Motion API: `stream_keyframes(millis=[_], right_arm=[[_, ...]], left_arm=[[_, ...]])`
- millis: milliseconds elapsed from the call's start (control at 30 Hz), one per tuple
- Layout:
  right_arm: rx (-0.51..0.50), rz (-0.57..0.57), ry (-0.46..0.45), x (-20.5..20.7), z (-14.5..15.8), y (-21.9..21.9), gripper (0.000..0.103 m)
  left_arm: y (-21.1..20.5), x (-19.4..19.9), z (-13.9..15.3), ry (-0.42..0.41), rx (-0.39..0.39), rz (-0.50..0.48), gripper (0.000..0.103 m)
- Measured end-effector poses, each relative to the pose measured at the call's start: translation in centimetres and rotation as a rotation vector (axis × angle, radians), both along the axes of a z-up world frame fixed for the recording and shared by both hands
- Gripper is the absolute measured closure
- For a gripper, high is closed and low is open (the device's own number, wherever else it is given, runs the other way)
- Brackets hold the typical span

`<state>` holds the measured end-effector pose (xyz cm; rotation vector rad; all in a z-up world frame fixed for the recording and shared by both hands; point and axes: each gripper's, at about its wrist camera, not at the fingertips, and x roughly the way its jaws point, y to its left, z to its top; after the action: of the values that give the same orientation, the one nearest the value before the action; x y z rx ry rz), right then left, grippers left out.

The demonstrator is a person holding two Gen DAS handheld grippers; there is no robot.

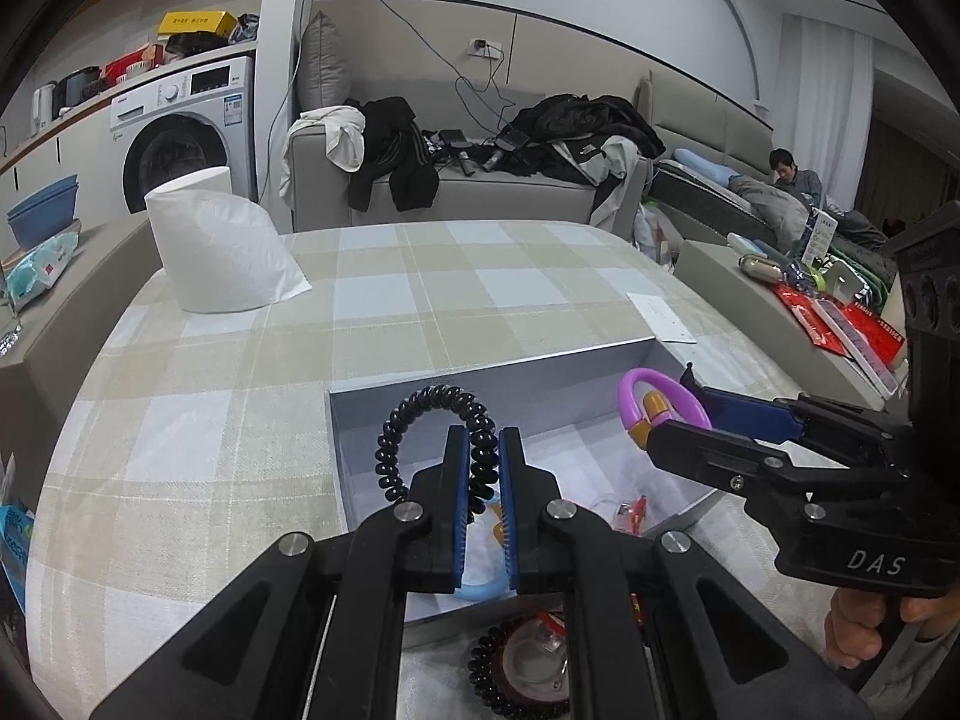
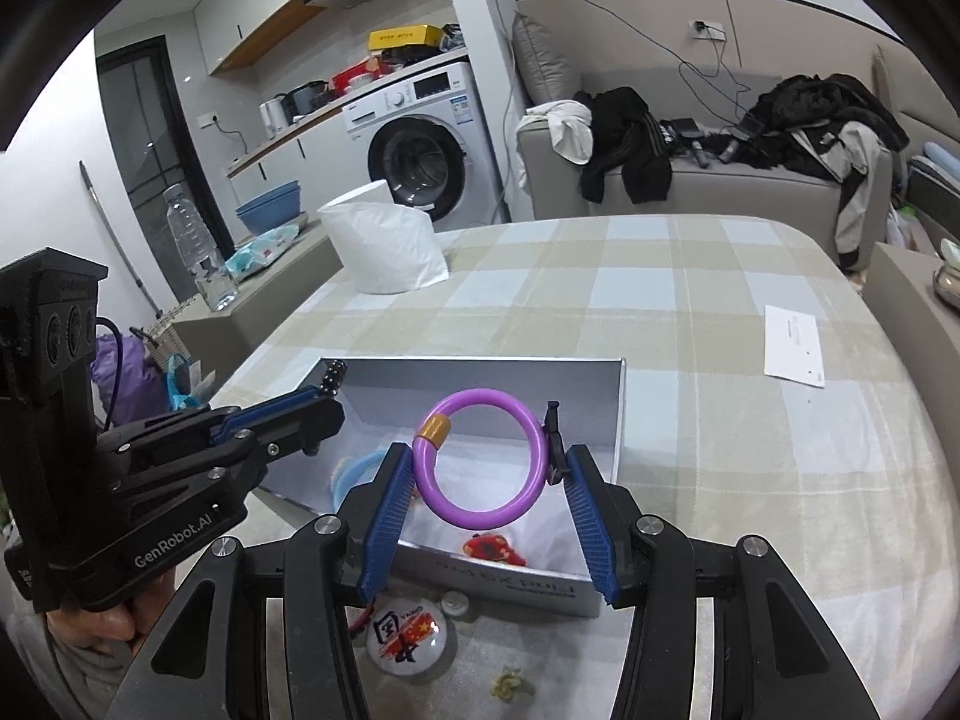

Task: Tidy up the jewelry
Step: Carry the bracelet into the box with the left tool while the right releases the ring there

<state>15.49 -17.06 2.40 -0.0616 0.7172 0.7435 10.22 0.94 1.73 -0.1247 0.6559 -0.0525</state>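
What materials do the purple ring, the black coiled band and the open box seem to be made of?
Purple ring: probably glossy plastic or resin, given its smooth sheen; its gold sleeve looks metallic.
Black coiled band: likely shiny elastic plastic, a spiral of rounded coils.
Box: apparently matte grey cardboard, with thin flat walls and sharp corners.

Checked tablecloth [image 2: 690,300] lies bare beyond box [image 2: 480,375], tissue roll [image 2: 384,246] far-left

My left claw [image 1: 484,438] pinches a black coiled hair tie [image 1: 420,420] above the open grey box [image 1: 468,396]; my right claw [image 1: 672,414] holds a purple plastic bangle [image 1: 636,390] alongside.
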Motion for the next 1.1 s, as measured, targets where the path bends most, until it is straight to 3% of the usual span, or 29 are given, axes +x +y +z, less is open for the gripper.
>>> stream_keyframes(millis=[300, 667, 1100], right_arm=[[-0.022, -0.005, -0.006, 0.1, -0.1, 0.7, 0.052], [-0.104, -0.026, -0.081, -0.4, -0.5, 1.7, 0.052], [-0.104, -0.019, -0.113, -0.6, 0.0, 1.6, 0.050]], left_arm=[[-0.2, 0.1, -0.2, 0.015, 0.020, 0.008, 0.098], [-0.4, 0.3, -0.4, 0.021, 0.026, 0.004, 0.098], [-0.6, 0.5, -0.5, 0.035, 0.034, 0.006, 0.098]])
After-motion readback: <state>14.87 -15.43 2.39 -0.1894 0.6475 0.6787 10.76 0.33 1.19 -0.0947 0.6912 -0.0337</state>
